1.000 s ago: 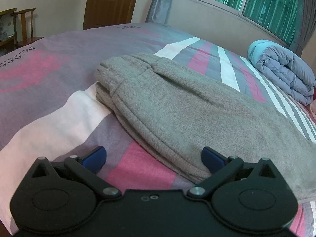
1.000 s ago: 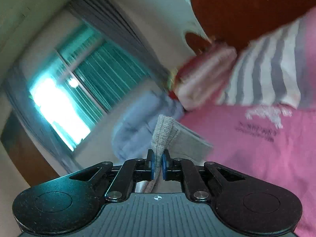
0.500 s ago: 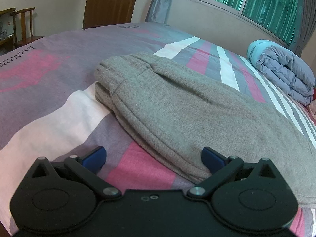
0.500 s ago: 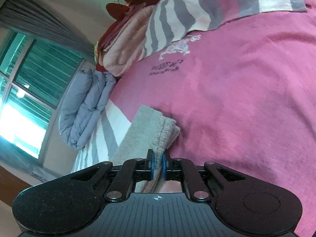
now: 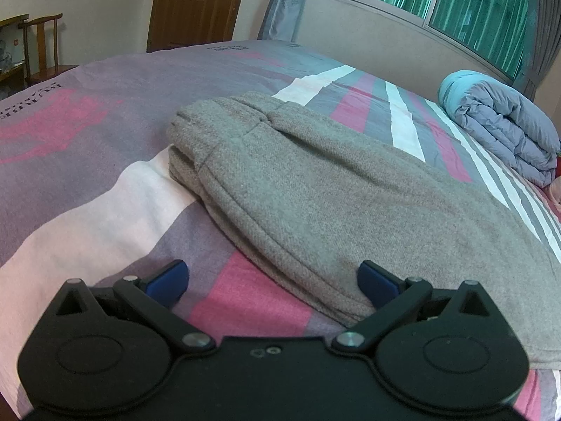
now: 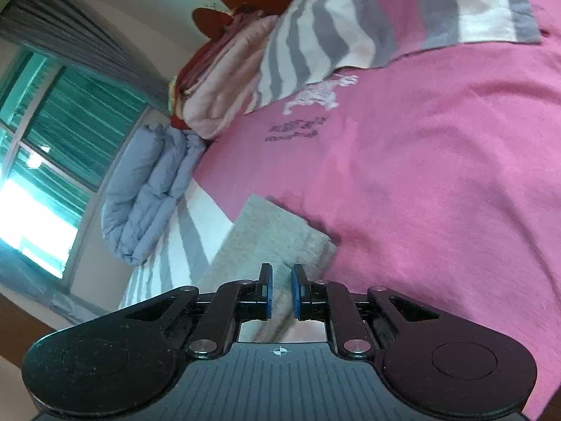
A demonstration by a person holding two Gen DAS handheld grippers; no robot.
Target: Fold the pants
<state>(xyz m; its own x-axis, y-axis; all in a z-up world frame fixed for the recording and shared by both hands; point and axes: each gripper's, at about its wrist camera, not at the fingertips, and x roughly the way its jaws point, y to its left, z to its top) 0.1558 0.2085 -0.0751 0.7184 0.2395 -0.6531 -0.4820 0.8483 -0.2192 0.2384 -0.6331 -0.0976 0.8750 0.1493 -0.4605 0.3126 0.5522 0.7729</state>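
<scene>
Left view alone showed the pants (image 5: 315,189) waistband; left tongs (image 5: 271,280) gaped wide, empty. Right tongs (image 6: 280,289) had just parted slightly, releasing the cuff at lower centre.

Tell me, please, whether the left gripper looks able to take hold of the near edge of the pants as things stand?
Probably yes: the left gripper is wide open, the pants edge lies between its fingers, and nothing covers it.

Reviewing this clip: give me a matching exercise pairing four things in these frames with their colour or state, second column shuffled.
1. left claw
2. right claw
3. pants
4. folded duvet

a. grey, lying flat on the bed
b. blue-grey, by the window
c. jaws spread wide
d. jaws narrowly apart, gripping nothing

Pairs: 1-c, 2-d, 3-a, 4-b
</scene>
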